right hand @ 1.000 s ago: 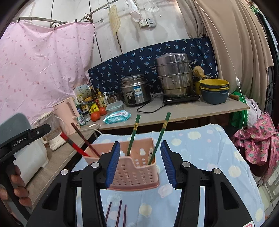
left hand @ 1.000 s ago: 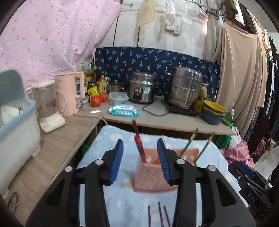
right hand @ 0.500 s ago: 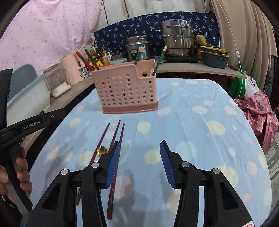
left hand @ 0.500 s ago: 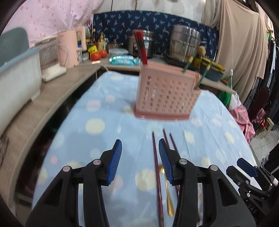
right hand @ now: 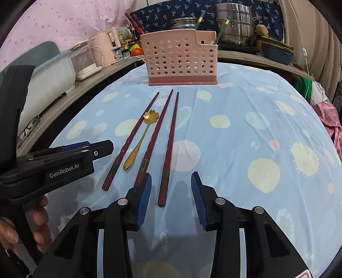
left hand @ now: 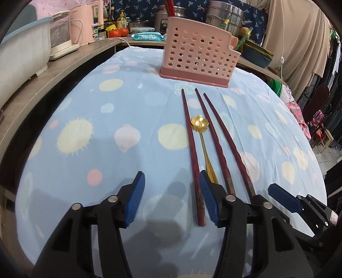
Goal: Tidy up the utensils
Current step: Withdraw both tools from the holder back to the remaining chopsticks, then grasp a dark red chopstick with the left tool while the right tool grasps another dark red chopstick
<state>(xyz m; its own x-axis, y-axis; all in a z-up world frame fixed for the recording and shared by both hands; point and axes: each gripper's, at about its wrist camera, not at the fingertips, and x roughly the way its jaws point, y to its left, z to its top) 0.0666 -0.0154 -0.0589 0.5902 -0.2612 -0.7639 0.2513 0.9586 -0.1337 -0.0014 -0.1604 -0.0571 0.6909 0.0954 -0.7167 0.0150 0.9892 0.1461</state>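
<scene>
Evidently your right gripper (right hand: 171,192) was closing around the outermost chopstick (right hand: 170,147), pads not yet touching; the neighbouring chopstick (right hand: 152,141) beside its inner pad could get dragged. Your left gripper (left hand: 171,197), opening and empty, straddled another chopstick (left hand: 192,154). Gold spoon (left hand: 202,136) lay between; pink caddy (right hand: 181,62) stood at twelve o'clock.

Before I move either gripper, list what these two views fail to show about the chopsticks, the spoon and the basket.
- Left wrist view: the spoon handle's near end is hidden behind the left gripper; the two right-hand chopsticks' near ends pass behind it too.
- Both views: the pink basket wall hides the lower parts of the chopsticks standing inside.
- Left wrist view: the red chopsticks in the basket are cut off by the top edge.
</scene>
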